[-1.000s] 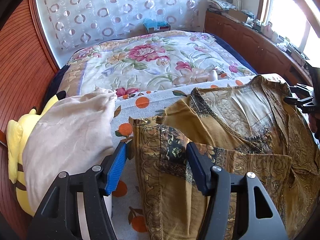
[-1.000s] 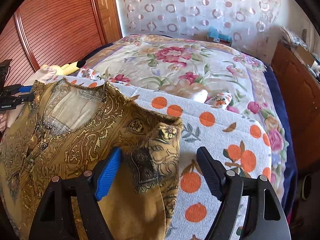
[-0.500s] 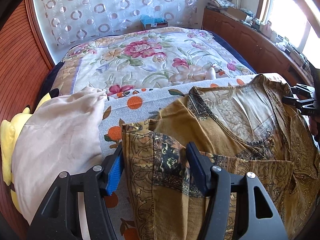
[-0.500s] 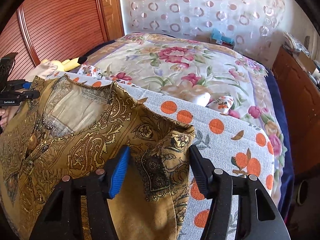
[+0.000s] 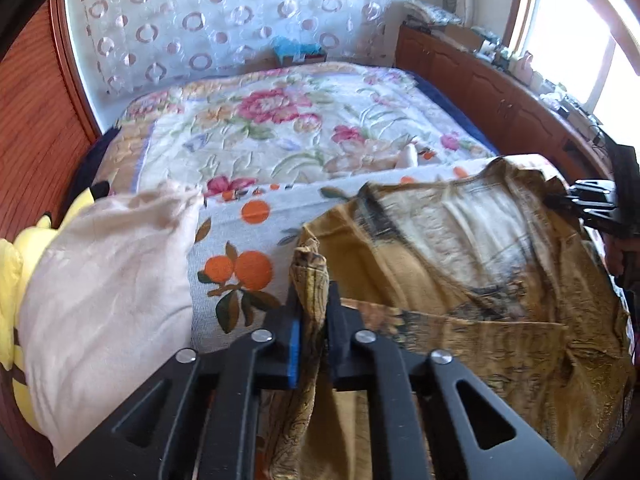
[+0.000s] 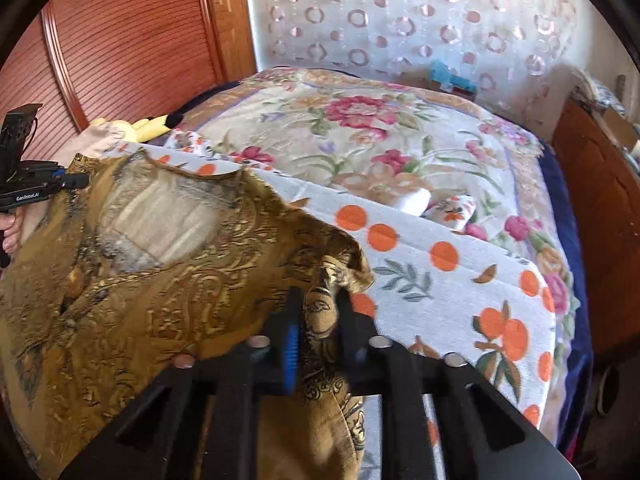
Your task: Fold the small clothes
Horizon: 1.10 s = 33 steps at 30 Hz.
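My view: bed (image 5: pixel 304 128) ahead under floral quilt (image 6: pixel 380 136). Ringed curtain (image 5: pixel 224 12) behind it. Red-brown slatted wardrobe (image 6: pixel 120 40) at left, wooden cabinets (image 5: pixel 492 96) right, bright window (image 5: pixel 576 40) above.

Free room and obstacles on the bed.
We find open quilt (image 5: pixel 280 128) beyond the shirt (image 5: pixel 460 280); a pillow (image 5: pixel 104 280) blocks the left, cabinets (image 5: pixel 500 92) the right.

Bright daylight glares through the overexposed window (image 5: pixel 576 36), motion blur smears the mustard patterned fabric garment (image 5: pixel 460 248), and fisheye edges bend darkly.
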Each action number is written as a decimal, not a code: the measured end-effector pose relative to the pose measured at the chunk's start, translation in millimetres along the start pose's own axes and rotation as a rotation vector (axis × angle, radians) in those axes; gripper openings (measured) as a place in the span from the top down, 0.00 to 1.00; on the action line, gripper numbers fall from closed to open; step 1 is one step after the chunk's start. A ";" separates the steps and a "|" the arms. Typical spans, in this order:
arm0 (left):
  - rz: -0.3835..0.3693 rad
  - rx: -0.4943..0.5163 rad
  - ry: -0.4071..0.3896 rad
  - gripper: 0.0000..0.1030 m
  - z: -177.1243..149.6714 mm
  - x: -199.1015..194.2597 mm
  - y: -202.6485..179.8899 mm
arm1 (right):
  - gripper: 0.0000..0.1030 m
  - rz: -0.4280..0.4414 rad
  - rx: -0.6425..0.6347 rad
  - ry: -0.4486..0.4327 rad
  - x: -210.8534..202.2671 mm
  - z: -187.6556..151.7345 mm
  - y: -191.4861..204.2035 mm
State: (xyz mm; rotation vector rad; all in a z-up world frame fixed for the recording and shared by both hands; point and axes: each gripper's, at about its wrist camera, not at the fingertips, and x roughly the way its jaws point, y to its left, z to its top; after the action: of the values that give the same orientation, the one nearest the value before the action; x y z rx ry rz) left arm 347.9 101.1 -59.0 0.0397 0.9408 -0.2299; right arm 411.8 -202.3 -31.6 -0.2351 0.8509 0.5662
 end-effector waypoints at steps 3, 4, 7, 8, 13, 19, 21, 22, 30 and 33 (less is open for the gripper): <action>-0.021 0.014 -0.024 0.93 -1.2 -14.1 -9.0 | 0.94 -0.003 -0.004 -0.005 -3.3 -2.1 1.7; -0.026 0.023 -0.027 0.94 -2.7 -18.6 -12.4 | 0.95 0.000 0.002 -0.012 -6.6 -3.0 2.3; -0.028 0.048 -0.052 0.94 -7.8 -36.0 -23.8 | 0.96 0.009 0.006 -0.040 -22.6 -6.7 5.7; -0.033 0.052 -0.061 0.94 -9.8 -42.9 -26.4 | 0.96 0.013 0.000 -0.050 -29.5 -8.6 7.0; -0.054 0.064 -0.119 0.94 -24.1 -82.3 -37.1 | 0.96 0.008 -0.021 -0.102 -68.1 -21.0 18.7; -0.075 0.066 -0.178 0.95 -60.1 -129.7 -44.5 | 0.96 -0.011 -0.031 -0.162 -121.3 -57.2 41.4; -0.090 0.063 -0.194 0.95 -83.2 -143.5 -47.8 | 0.96 -0.011 -0.032 -0.176 -137.5 -74.4 50.4; -0.093 0.063 -0.197 0.95 -90.2 -146.6 -47.5 | 0.96 -0.009 -0.032 -0.187 -147.1 -86.6 55.4; -0.123 -0.026 -0.263 0.95 -177.9 -194.2 -43.8 | 0.96 0.004 -0.036 -0.181 -203.6 -183.4 90.8; -0.153 -0.097 -0.279 0.96 -217.7 -206.5 -47.8 | 0.96 0.046 -0.033 -0.180 -227.7 -221.5 107.4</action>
State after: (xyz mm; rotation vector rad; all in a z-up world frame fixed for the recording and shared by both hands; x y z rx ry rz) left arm 47.5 120.4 -18.2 -0.1509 0.6765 -0.3225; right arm 90.1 -290.7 2.3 -0.1914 0.6740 0.6343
